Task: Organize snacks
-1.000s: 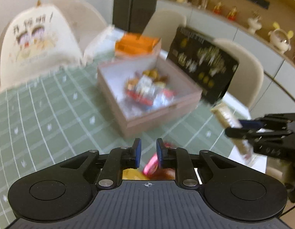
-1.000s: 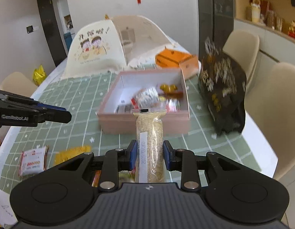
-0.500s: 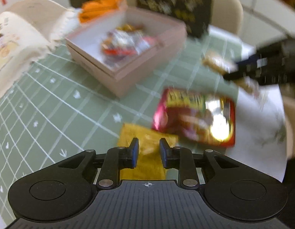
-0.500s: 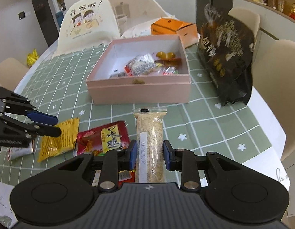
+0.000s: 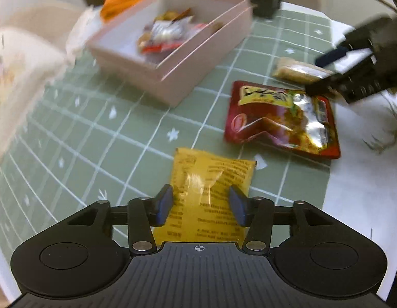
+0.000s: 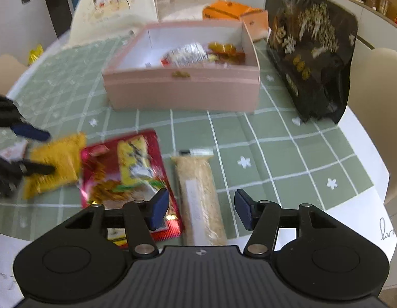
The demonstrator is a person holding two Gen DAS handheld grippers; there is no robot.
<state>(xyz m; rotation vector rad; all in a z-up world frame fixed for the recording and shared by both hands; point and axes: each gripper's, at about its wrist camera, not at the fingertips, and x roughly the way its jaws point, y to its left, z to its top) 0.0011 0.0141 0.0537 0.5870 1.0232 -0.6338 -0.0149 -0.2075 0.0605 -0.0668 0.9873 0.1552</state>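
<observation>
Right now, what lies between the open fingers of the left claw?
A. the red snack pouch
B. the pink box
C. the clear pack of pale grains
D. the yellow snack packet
D: the left wrist view shows the left claw open, its blue fingers either side of the yellow snack packet lying flat on the green checked tablecloth.

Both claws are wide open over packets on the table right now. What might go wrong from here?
The left gripper straddles the flat yellow packet; closing may crumple or slide it rather than lift it. The right gripper straddles the rice-coloured packet, with the red pouch close beside it, so one finger could snag that pouch.
</observation>
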